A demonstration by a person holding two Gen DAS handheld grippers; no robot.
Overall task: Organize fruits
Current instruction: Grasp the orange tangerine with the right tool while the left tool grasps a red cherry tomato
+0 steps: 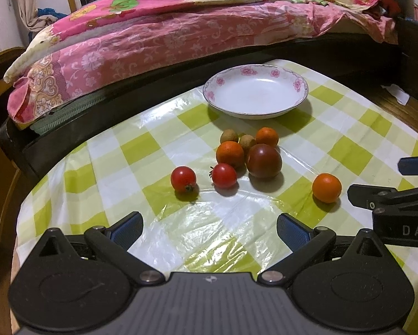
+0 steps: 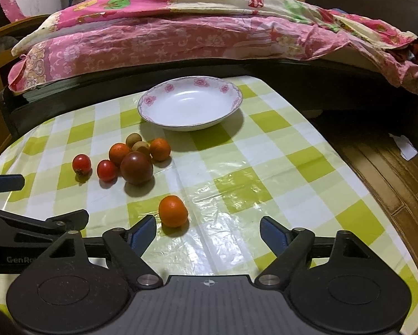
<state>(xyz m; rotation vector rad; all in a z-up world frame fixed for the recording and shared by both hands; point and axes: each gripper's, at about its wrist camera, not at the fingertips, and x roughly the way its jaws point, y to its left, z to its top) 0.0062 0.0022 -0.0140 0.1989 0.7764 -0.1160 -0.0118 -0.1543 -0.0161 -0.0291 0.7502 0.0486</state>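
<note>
Warm, yellowish indoor light from above. Glare patches on glossy tablecloth (image 1: pixel 197 223), near centre. Fruit shadows fall toward the near side. Heavy fisheye bending at edges; dark vignette in corners. Focus sharp throughout.

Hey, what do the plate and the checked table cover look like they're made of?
The plate looks like glazed ceramic: glossy white, printed pink flowers, thin dark rim line, soft highlights in its well. The table cover looks like thin plastic sheet, probably vinyl: it shines wetly and shows sharp creases and wrinkles. Neither is certain from looks alone.
</note>
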